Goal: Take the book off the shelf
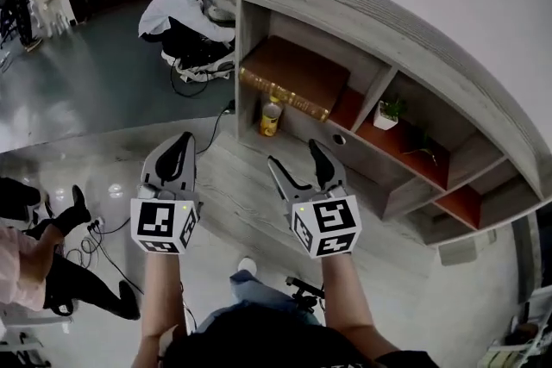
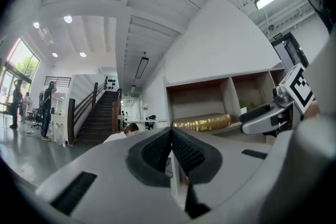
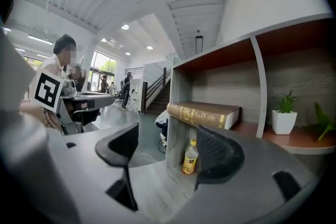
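Grey plank flooring runs up to a shelf [image 1: 448, 56] of open compartments. At left, the left gripper [image 1: 183, 142] hovers with its jaws pressed together on nothing. Further right, a yellow bottle [image 1: 271, 116] stands low in the end bay. Above it the book [image 1: 293, 75] lies flat, its gilt spine facing outward and running crosswise. The right gripper [image 1: 295, 155], jaws spread wide and empty, points almost straight at the book but is well short of it. It looks the nearer one for the reach. A small potted plant [image 1: 390, 112] stands one compartment right.
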A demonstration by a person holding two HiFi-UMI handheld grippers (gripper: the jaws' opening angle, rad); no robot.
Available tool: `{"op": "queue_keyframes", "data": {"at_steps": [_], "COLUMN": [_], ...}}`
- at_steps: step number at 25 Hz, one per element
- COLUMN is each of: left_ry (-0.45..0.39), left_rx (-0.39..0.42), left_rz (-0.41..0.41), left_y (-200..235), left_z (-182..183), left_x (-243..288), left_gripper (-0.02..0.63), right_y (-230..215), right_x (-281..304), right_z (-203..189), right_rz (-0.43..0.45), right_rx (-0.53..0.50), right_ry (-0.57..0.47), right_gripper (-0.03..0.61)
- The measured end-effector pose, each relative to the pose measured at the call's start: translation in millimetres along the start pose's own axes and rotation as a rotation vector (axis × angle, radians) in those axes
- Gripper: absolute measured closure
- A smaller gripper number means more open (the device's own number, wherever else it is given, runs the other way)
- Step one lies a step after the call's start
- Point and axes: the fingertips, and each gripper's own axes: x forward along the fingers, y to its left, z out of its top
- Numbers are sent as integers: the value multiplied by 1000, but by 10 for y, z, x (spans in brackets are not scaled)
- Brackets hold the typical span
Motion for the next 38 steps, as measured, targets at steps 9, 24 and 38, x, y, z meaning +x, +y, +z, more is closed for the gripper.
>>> {"op": "queue_keyframes", "data": {"at_steps": [9, 24, 38], "left_ry": [18, 4, -37], "left_rx": [-38, -11, -6], "left_rz": [-107, -274, -412], "left_y": [-3, -112, 145], "left_z": [-181, -177, -90], "left_x": [717, 1167, 1586], "left_gripper": [603, 603, 603], "right_y": [-432, -576, -790], "right_x": [340, 544, 1055], "right_z": [-198, -196, 51], "right_rz": [-106, -135, -144], "right_rx": [138, 653, 1118], "right_ry": [72, -93, -353], "right_gripper": [266, 212, 212]}}
